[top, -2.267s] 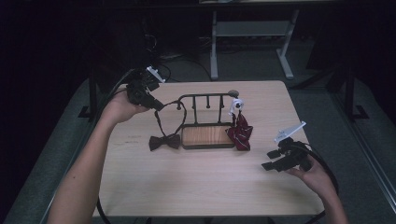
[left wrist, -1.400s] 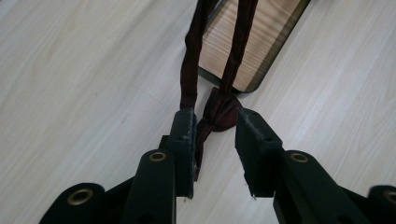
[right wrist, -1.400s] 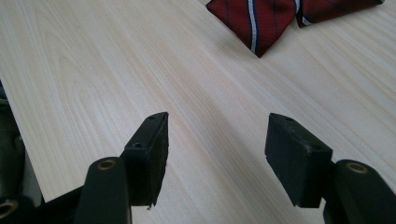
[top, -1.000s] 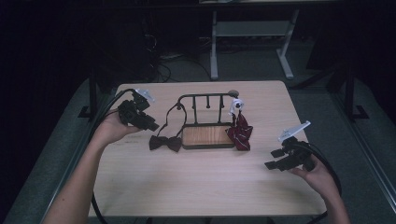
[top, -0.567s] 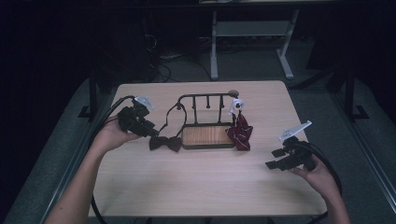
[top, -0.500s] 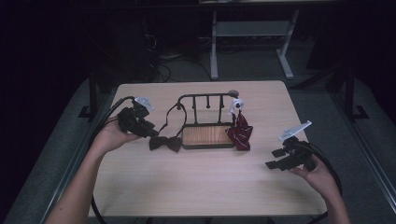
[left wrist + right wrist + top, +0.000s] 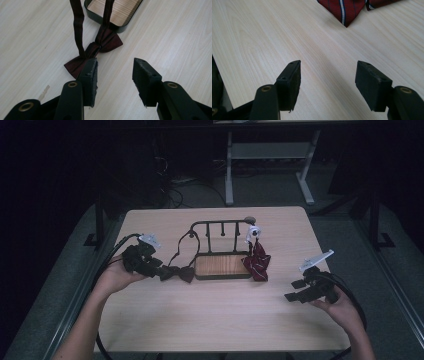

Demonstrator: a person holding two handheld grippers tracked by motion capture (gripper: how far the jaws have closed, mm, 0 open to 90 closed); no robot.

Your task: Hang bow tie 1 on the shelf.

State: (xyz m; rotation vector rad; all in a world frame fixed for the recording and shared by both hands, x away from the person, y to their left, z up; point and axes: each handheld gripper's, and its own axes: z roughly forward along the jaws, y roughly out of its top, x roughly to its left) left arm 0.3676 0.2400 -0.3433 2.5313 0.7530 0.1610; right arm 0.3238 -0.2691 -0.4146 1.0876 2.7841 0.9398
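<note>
High view: we take the rack (image 7: 222,265), a dark wire stand on a wooden base at the table's (image 7: 210,320) middle, as our landmark. Just left of its base lies the dark bow tie (image 7: 177,272), its strap running up to the rack's rail; at the rack's right end hangs a red striped tie (image 7: 257,262). Our left gripper (image 7: 156,268) sits at the bow tie's outer wing; our right gripper (image 7: 295,290) rests well right of the rack, away from both ties. Left gripper view: jaws apart, having just been opening, with bare tabletop between them; the bow tie (image 7: 96,51) lies just beyond the left-hand fingertip (image 7: 90,68), the rack's base (image 7: 113,12) farther on. Right gripper view: jaws apart over bare wood, nothing held, the striped tie's tip (image 7: 344,10) ahead. We judge the step in hand to be the approach to the bow tie; next, the left jaws must shift across to straddle a wing, then close.
</note>
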